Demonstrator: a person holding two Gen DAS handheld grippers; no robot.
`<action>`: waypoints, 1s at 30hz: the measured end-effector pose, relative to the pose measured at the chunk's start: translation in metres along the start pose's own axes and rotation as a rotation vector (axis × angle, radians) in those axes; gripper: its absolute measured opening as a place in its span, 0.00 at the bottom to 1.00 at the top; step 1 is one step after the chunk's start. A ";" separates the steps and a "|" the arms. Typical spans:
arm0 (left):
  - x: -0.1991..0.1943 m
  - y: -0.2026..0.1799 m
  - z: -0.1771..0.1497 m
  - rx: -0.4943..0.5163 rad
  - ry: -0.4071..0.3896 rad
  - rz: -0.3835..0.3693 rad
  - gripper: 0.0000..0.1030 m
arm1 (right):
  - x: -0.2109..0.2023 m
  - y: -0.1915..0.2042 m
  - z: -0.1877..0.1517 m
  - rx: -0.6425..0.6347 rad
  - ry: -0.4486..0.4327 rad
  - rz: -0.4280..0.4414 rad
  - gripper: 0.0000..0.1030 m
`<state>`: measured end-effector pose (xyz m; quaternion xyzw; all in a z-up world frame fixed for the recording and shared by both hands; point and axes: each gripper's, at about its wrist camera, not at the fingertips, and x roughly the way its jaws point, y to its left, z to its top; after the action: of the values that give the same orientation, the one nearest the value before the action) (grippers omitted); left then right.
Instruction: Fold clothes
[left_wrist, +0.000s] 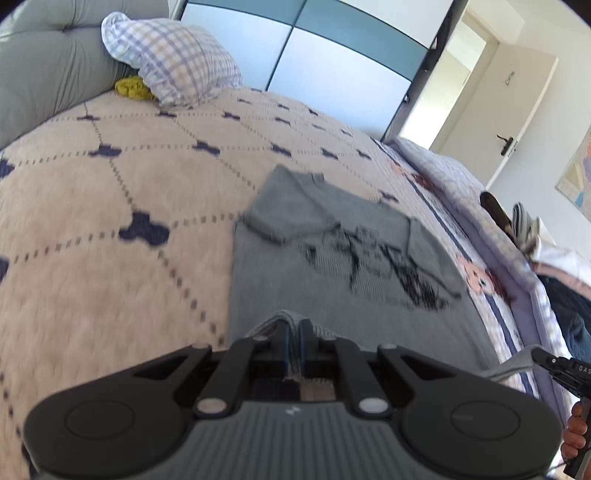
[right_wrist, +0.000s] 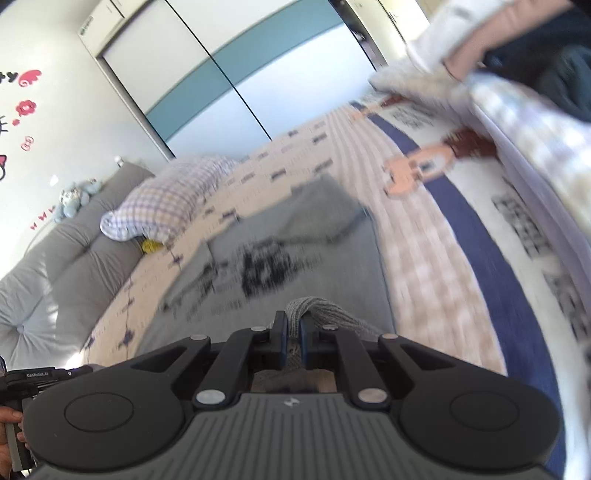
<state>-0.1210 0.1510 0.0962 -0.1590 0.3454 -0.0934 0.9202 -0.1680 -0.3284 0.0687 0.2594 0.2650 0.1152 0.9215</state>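
A grey sweater (left_wrist: 332, 258) with a black print lies on the bed, both sleeves folded inward over its chest. My left gripper (left_wrist: 293, 332) is shut on a bunched part of its near hem. In the right wrist view the same grey sweater (right_wrist: 295, 258) stretches away, and my right gripper (right_wrist: 292, 328) is shut on another fold of the hem. The right gripper (left_wrist: 543, 356) also shows at the right edge of the left wrist view, pinching the hem's corner. Both views are blurred by motion.
The beige bedspread (left_wrist: 110, 206) with dark blue motifs covers the bed. A checked pillow (left_wrist: 173, 55) and a yellow-green item (left_wrist: 133, 88) lie by the grey padded headboard (left_wrist: 44, 70). A wardrobe (left_wrist: 332, 62) stands behind. More bedding (right_wrist: 517, 122) is piled at the right.
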 end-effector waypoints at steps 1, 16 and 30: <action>0.010 -0.001 0.012 0.004 -0.007 0.005 0.05 | 0.010 -0.001 0.011 -0.002 -0.011 0.009 0.08; 0.233 0.002 0.184 0.038 -0.061 0.151 0.05 | 0.242 -0.017 0.169 -0.091 -0.012 -0.055 0.08; 0.332 0.010 0.235 -0.029 -0.034 0.225 0.02 | 0.355 -0.036 0.209 -0.044 0.052 -0.221 0.07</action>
<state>0.2830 0.1207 0.0591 -0.1341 0.3468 0.0181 0.9281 0.2449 -0.3216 0.0487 0.2051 0.3133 0.0254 0.9269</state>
